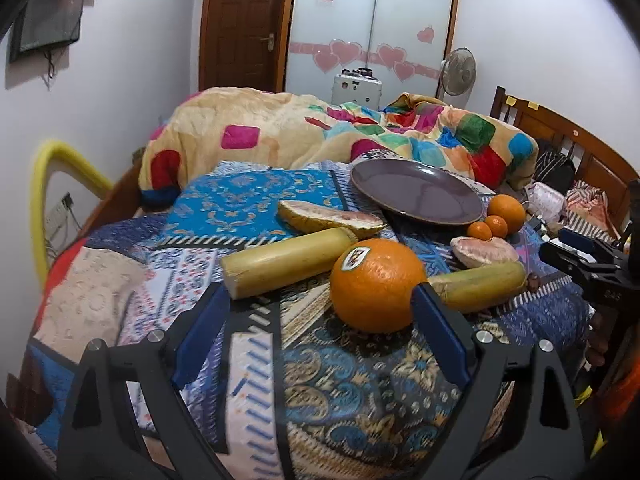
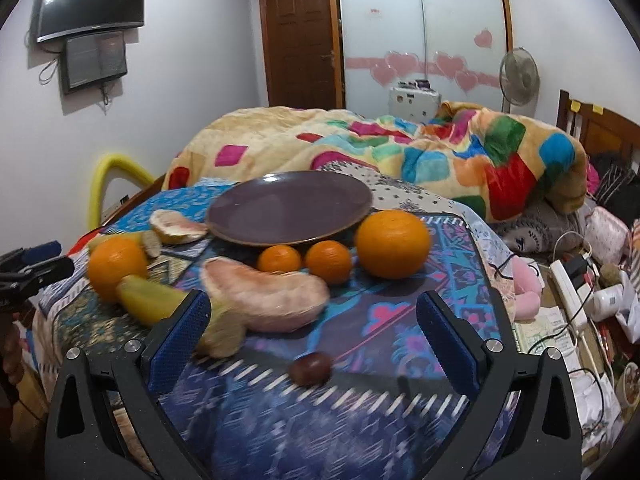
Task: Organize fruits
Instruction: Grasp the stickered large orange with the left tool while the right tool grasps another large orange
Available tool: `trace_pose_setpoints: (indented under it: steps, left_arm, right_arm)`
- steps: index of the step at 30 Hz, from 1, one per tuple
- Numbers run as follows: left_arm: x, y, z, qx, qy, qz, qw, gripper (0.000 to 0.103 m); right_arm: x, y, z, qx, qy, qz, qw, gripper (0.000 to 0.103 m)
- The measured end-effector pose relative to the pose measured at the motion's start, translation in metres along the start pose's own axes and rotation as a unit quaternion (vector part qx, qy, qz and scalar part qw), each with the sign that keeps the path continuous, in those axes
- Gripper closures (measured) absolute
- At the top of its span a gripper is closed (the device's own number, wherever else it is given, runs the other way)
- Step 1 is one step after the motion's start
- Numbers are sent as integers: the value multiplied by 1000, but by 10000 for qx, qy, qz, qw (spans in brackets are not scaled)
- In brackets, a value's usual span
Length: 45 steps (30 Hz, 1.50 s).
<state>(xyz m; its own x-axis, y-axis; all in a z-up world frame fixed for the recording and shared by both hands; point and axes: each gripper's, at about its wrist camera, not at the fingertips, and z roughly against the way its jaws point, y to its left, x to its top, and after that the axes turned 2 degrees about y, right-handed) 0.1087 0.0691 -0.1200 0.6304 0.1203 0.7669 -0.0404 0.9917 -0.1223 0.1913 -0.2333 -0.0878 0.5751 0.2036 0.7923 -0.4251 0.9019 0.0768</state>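
Observation:
An empty purple plate point(image 1: 416, 192) point(image 2: 292, 204) lies on the patterned cloth at the back. A large stickered orange point(image 1: 378, 284) point(image 2: 116, 268) sits just ahead of my open left gripper point(image 1: 320, 304), touching its right finger. Two yellow cane pieces point(image 1: 288, 260) point(image 1: 478, 282) and two pomelo wedges point(image 1: 332, 218) point(image 2: 268, 296) lie around it. Another large orange point(image 2: 392, 244) and two small tangerines point(image 2: 280, 259) point(image 2: 329, 261) sit by the plate's front rim. My right gripper point(image 2: 312, 312) is open and empty, with a small dark fruit point(image 2: 311, 367) between its fingers.
A colourful rumpled blanket point(image 1: 320, 132) lies behind the plate. A wooden headboard point(image 1: 568, 140) stands at the right. Cables, a power strip point(image 2: 568, 292) and clutter lie at the right of the cloth. The other gripper shows at the right edge of the left wrist view point(image 1: 592, 260).

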Motion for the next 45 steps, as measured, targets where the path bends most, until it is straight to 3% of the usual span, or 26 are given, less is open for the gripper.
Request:
trace_pose_setpoints:
  steps: [9,18,26,38,43,45]
  left_arm:
    - [20,-12,-35,-291,315,78,9990,12]
    - [26,-24,-61,-266,681,-80,9973,16]
    - [29,-25,-70,-530,832,61,9951,34]
    - [39,-26,-58,-551,526,66,9971,36]
    - [51,-32,-52,-439,343,-84,9984,36]
    - [56,-33,-53,-426,329,-63,9985,36]
  right_arm:
    - [28,-29,-23,-59,277,17,9996,9]
    - [33,-41,-40,-27,478,57,9988,12]
    - [38,-59,-63,261,900,-191,9954,24]
    - [44,-63,-82,224,1123,-246,9931,27]
    - [45,-58,-82,335,1102,-179,9932,40]
    - [46,-54,-82,245,1082,-110,9938,41]
